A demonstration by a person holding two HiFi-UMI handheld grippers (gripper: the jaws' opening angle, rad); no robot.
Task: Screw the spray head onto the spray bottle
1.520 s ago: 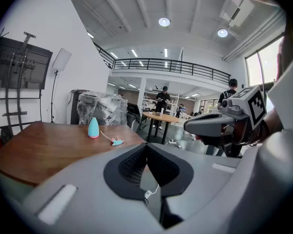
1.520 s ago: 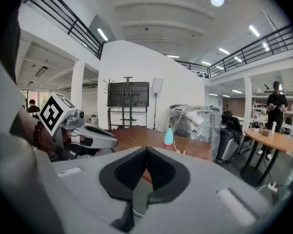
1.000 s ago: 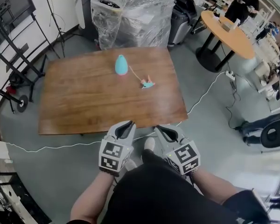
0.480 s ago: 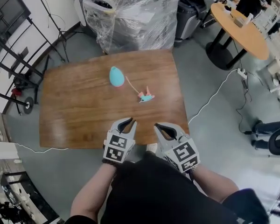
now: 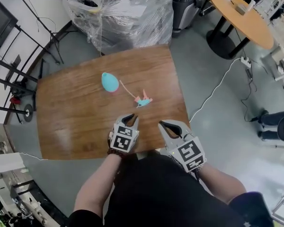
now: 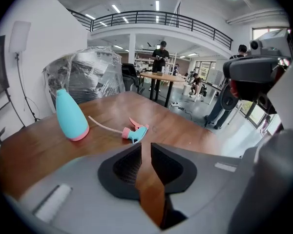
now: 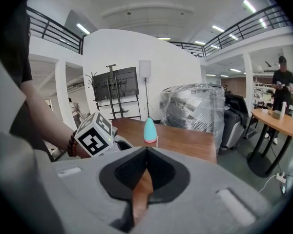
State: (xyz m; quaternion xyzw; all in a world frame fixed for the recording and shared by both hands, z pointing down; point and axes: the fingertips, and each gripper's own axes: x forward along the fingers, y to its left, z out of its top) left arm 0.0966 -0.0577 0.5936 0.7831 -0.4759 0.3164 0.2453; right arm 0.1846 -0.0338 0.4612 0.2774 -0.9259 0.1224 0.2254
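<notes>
Holding both grippers low over the near edge of the bench [image 5: 66, 126], I have nothing in either one. My left gripper [image 6: 146, 145] has just been easing its jaws apart. A narrow gap stands between the pads, and only the brown wood of the bench shows through it. My right gripper [image 7: 146, 150] is clenched, its tips meeting with nothing caught between them. In the head view the two sit side by side, apart from each other, both pointing toward the middle of the bench.

The spray bottle [image 5: 110, 82] stands upright near the middle of the bench, turquoise with a pink base and no head on its neck. It is well ahead of my left gripper and a little to its left. The spray head [image 5: 143, 100] lies on its side on the wood, turquoise and pink too. It is nearer to me than the spray bottle and roughly in line with the space between my grippers. Its thin pale tube [image 5: 127, 89] runs from it back toward the spray bottle and ends just beside it; whether the two touch I cannot tell.

Beyond the far edge of the bench stands a big plastic-wrapped load [image 5: 128, 13]. A round table [image 5: 241, 20] is off to the right, and a white cable [image 5: 217, 89] trails across the floor.
</notes>
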